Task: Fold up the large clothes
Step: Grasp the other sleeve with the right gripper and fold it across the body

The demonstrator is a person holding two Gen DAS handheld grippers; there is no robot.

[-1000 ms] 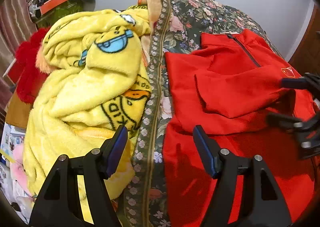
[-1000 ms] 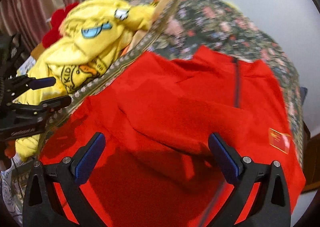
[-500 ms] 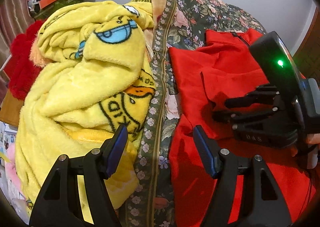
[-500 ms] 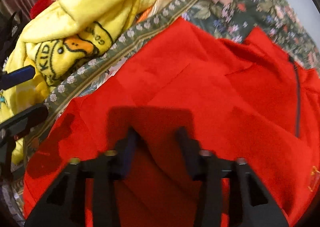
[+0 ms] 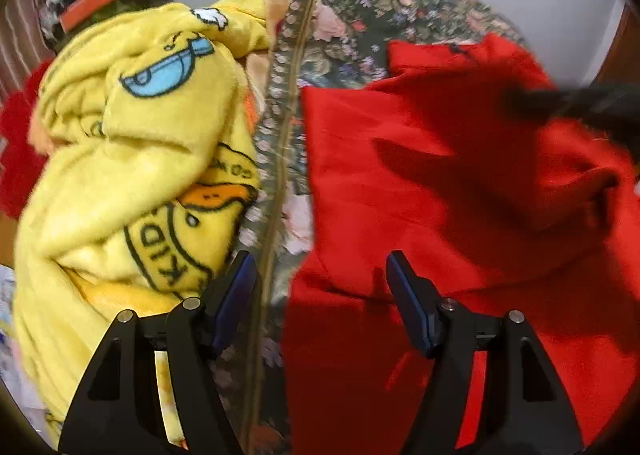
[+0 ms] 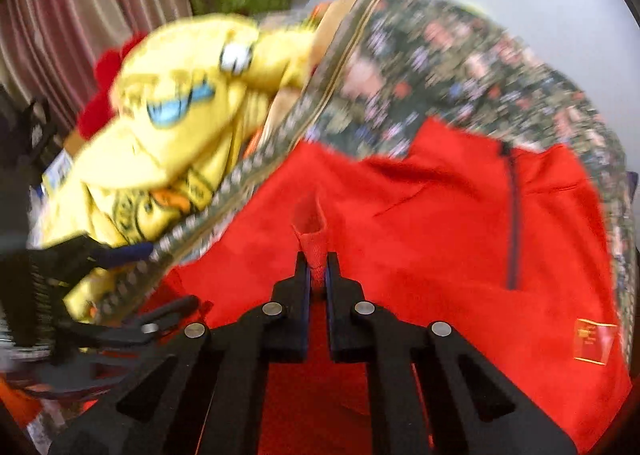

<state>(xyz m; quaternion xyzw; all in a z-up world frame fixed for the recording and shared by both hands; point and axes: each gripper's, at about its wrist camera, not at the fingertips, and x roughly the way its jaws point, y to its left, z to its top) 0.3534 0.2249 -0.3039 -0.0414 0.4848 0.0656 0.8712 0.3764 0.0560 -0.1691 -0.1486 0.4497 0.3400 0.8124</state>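
Right gripper [image 6: 318,269] has just snapped shut, now pinching a red jacket [image 6: 440,239] fold on the flowery bedspread [image 5: 360,35], while the left gripper [image 5: 320,287] hangs wide open over the jacket's left edge, yellow blanket [image 5: 132,159] crowding further left.

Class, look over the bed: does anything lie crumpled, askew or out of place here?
Yes. The yellow duck blanket lies bunched in a heap left of the red jacket, not spread flat. The right gripper pinches up a peak of the jacket's fabric.
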